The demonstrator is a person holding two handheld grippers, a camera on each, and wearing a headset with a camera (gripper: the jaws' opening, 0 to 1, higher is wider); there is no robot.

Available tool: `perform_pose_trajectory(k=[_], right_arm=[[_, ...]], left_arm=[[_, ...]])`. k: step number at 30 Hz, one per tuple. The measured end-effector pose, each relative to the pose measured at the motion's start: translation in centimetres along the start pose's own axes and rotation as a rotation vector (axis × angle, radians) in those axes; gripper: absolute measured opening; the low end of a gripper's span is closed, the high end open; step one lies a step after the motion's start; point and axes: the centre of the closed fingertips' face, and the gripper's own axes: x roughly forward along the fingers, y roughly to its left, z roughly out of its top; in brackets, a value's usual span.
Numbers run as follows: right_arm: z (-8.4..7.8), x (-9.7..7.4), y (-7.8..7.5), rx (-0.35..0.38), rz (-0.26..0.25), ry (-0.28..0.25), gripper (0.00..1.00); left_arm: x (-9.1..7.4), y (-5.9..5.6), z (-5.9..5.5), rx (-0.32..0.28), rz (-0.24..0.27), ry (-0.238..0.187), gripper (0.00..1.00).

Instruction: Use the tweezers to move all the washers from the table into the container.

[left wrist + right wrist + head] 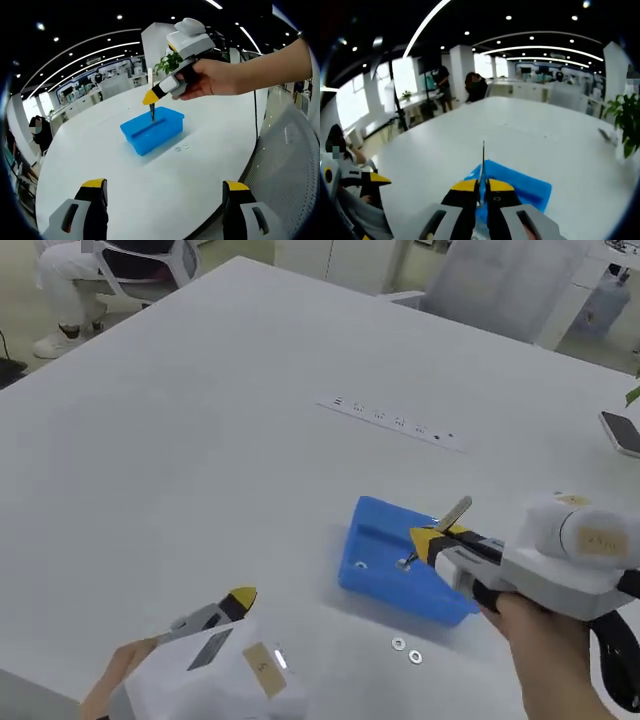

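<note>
I can read nothing from here. The small yellowish sticker (600,540) on the white right gripper (425,543) bears faint marks too blurred to make out, as does the tan sticker (262,668) on the left gripper (220,608). The print on the long white socket strip (392,422) is too small

The right tongs (482,186), grey with yellow tips, are pinched tight on thin metal tweezers (483,162), the jaws nearly meeting, and they tilt downward. The right hand (210,80) wraps the grip just behind them, with the bare forearm (272,62) stretching back. The left tongs (162,186) sit low and well apart from the right pair — jaws spread wide, holding nothing — and the left hand (118,668) is just behind them.
</note>
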Motion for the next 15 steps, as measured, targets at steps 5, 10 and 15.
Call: perform_pose_trajectory(k=[5, 10, 15], right_arm=[[-1.4, 1.8, -0.9, 0.007, -0.021, 0.03, 0.03], [-2.9, 3.4, -0.9, 0.017, -0.017, 0.065, 0.03], [-4.1, 4.4, -1.4, 0.03, -0.024, 0.074, 0.03]], left_arm=[[0.1, 0.1, -0.2, 0.007, 0.005, 0.012, 0.97], [0.2, 0.1, -0.5, 0.01, 0.006, 0.028, 0.97], [0.2, 0.1, -0.5, 0.006, 0.007, 0.032, 0.96]])
